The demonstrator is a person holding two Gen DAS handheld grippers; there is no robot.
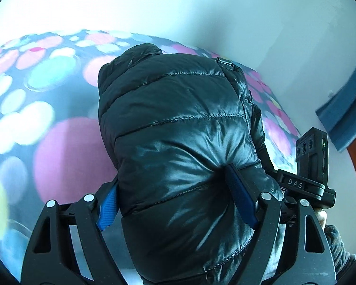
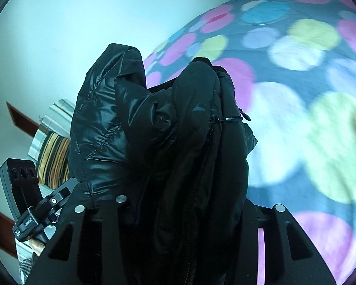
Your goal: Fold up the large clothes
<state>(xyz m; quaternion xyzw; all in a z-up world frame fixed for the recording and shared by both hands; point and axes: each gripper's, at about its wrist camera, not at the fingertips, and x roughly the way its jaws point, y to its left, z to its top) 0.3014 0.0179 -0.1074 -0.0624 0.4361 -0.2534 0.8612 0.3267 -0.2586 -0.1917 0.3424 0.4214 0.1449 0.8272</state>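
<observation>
Left tool clenched on the black puffer jacket, right tool grasping its bunched zipper edge, jacket lifted above the spotted bed. Its long axis runs away from both cameras. Best to keep both grips level and lower it flat.

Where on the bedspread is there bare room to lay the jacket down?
In the left wrist view the bedspread is bare left of the jacket. In the right wrist view it is bare right of the jacket. The jacket bunched in each tool hides the middle; striped cloth crowds the far side.
</observation>
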